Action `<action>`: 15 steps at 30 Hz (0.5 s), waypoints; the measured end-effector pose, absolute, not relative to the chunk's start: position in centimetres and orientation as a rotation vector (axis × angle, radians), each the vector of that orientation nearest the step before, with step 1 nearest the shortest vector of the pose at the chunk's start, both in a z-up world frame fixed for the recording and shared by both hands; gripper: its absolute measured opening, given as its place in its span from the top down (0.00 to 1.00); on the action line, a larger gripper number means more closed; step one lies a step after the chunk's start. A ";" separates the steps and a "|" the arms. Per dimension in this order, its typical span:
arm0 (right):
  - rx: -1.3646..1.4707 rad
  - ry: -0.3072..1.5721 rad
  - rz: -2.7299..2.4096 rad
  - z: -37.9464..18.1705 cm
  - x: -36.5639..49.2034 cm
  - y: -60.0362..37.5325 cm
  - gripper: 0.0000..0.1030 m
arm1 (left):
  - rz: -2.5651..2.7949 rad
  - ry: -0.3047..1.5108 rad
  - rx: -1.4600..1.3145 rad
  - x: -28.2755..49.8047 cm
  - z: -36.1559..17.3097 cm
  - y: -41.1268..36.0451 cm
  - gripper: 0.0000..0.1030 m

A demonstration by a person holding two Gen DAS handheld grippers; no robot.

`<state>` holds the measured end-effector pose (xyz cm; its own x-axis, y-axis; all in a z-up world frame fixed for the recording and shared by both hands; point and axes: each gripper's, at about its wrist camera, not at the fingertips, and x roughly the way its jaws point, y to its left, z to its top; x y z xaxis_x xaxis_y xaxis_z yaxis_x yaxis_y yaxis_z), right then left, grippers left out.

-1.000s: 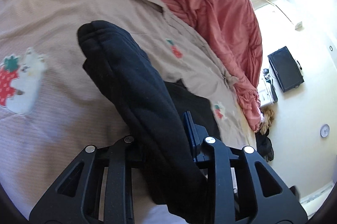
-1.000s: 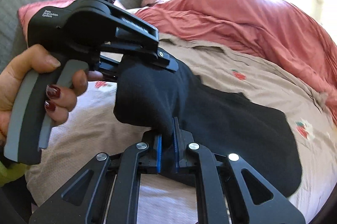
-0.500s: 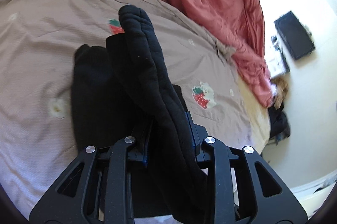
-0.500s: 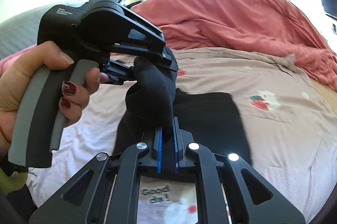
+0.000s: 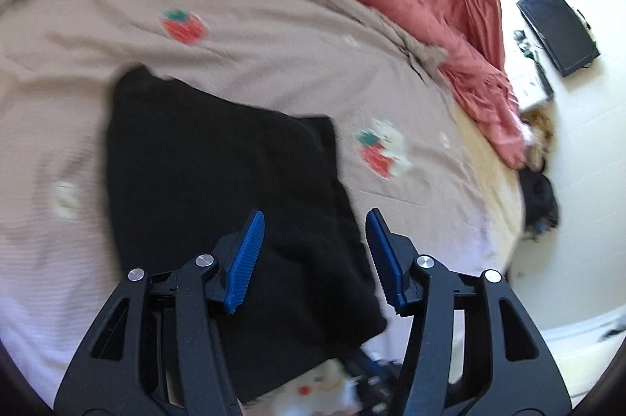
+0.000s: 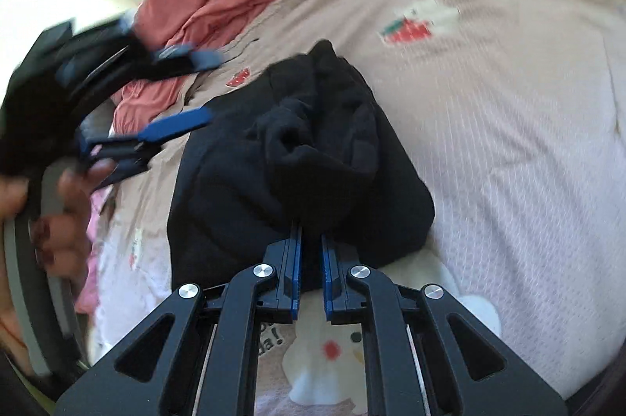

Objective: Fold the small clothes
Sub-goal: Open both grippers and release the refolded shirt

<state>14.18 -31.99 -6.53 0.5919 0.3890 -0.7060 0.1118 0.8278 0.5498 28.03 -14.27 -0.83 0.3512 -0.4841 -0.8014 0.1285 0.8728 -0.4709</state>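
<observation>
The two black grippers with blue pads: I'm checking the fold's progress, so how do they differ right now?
The left gripper has just been opening; its jaws stand apart over the black garment, gripping nothing. The right gripper is shut on a bunched edge of that garment. Both hang over the beige strawberry-print bedspread.

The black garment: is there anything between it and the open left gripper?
Nothing visible does. The left gripper, its fingers just opened, hangs directly over the black garment on the bedspread, with only air between them.
</observation>
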 end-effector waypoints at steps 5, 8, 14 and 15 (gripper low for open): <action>0.640 0.929 0.156 -6.1 13.9 -32.4 0.93 | -0.191 1.054 -0.157 25.3 -0.5 -11.0 0.55; 0.700 0.945 0.122 -6.3 13.6 -33.1 0.93 | -0.137 1.055 -0.076 24.5 -1.6 -10.7 0.52; 0.649 0.985 -0.016 -6.7 12.8 -35.2 1.00 | -0.136 1.080 0.029 23.3 -5.0 -13.4 0.52; 0.691 0.961 -0.021 -6.5 12.6 -36.1 0.97 | -0.139 1.068 0.030 23.1 -5.1 -13.5 0.52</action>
